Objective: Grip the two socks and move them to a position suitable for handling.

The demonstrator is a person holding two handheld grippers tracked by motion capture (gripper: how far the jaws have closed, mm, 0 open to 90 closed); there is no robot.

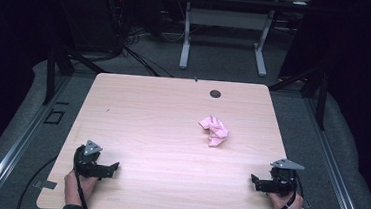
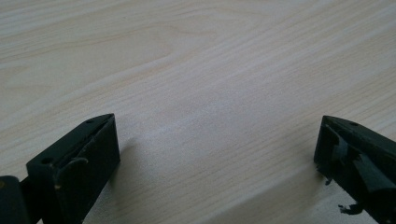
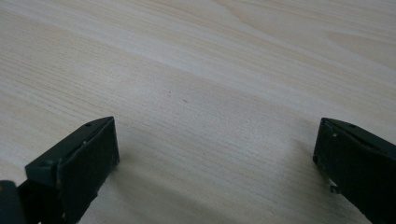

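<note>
Crumpled pink cloth [image 1: 214, 130] is seen lying on the pale wooden table [image 1: 163, 108], well apart from both claws, ahead of them and nearer the right claw [image 1: 255, 182] than the left claw [image 1: 115, 167]. Both claws are rested at the table's near edge, each released, with jaws spread wide over bare wood and nothing held between them.

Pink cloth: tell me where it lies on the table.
In the high view the crumpled pink cloth lies right of the table's middle, nearer the right gripper than the left gripper, just this side of the round hole.
</note>
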